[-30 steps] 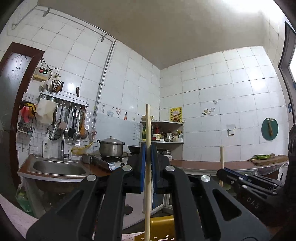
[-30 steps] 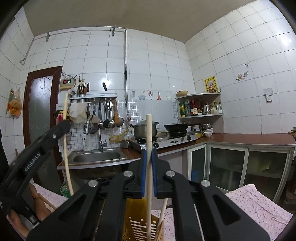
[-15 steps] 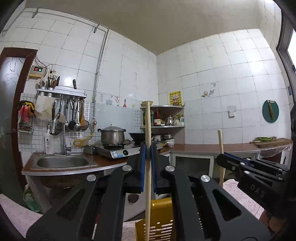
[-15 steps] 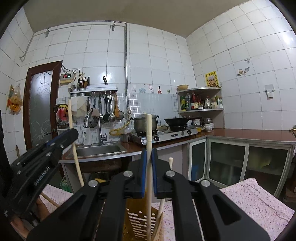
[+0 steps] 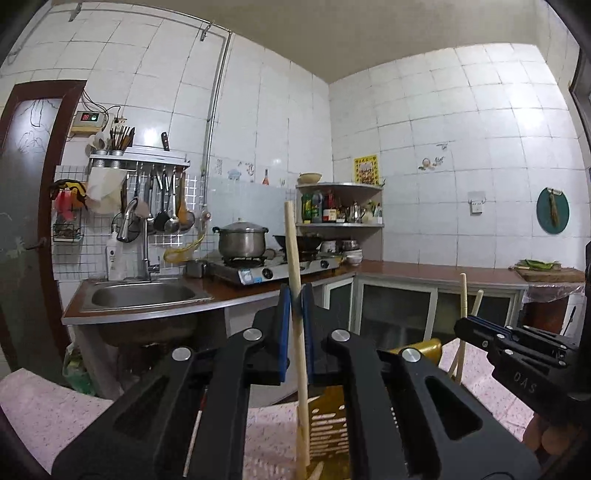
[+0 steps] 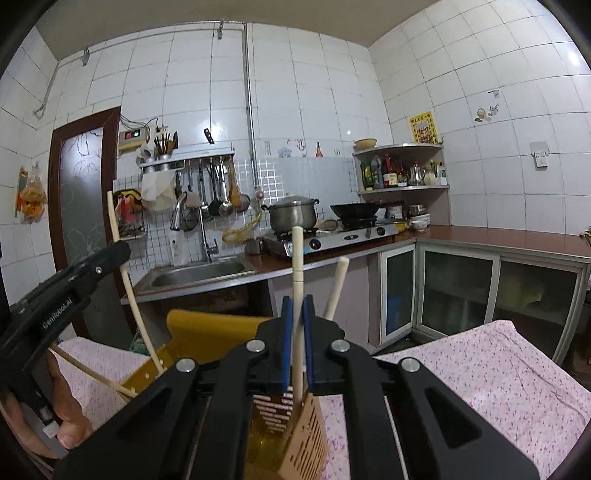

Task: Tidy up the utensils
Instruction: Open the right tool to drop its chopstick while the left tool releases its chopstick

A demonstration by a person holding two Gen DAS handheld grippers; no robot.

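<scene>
White-tiled walls (image 6: 314,85) under a beige ceiling (image 5: 332,33). Dark-framed door (image 6: 79,206) with frosted glass at left. Steel sink (image 5: 142,295) set in a brown countertop (image 6: 498,236), tall faucet (image 5: 138,240) behind it. Ladles hung from a rack (image 5: 140,157). Gas stove (image 6: 332,236) carrying a lidded steel pot (image 6: 293,216) and a black wok (image 6: 354,210). Corner shelf (image 6: 402,166) with bottles. Glass-fronted cabinets (image 6: 458,291) below.
</scene>
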